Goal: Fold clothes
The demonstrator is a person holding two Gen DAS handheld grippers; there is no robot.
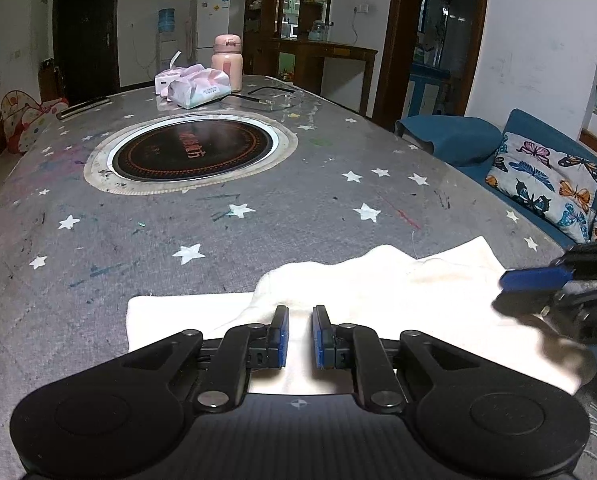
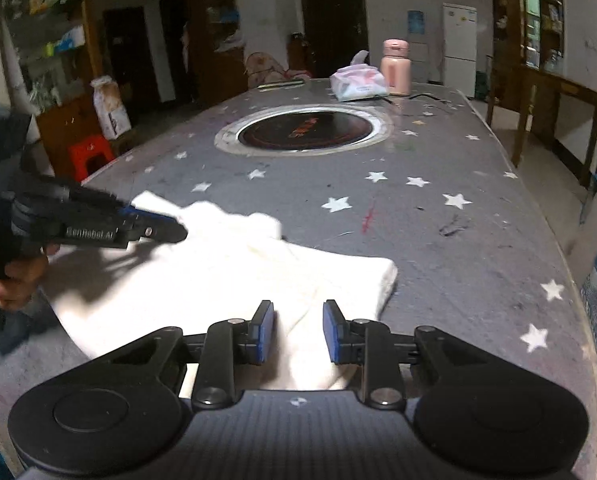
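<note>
A white garment [image 1: 378, 292] lies partly folded on the near end of the grey star-patterned table [image 1: 258, 220]; it also shows in the right wrist view [image 2: 226, 276]. My left gripper [image 1: 300, 314] hovers over the garment's near edge with its jaws slightly apart and nothing between them. It shows from the side in the right wrist view [image 2: 170, 224], over the garment's left part. My right gripper [image 2: 298, 312] is open above the garment's near right portion, holding nothing. It shows blurred at the right edge of the left wrist view [image 1: 534, 288].
A round black hotplate [image 1: 194, 152] is set into the table's middle. At the far end stand a tissue pack [image 1: 198, 88], a pink bottle [image 1: 227, 62] and glasses [image 1: 282, 98]. A blue sofa with a butterfly cushion [image 1: 546, 176] lies right of the table. A red stool [image 2: 90, 152] stands left.
</note>
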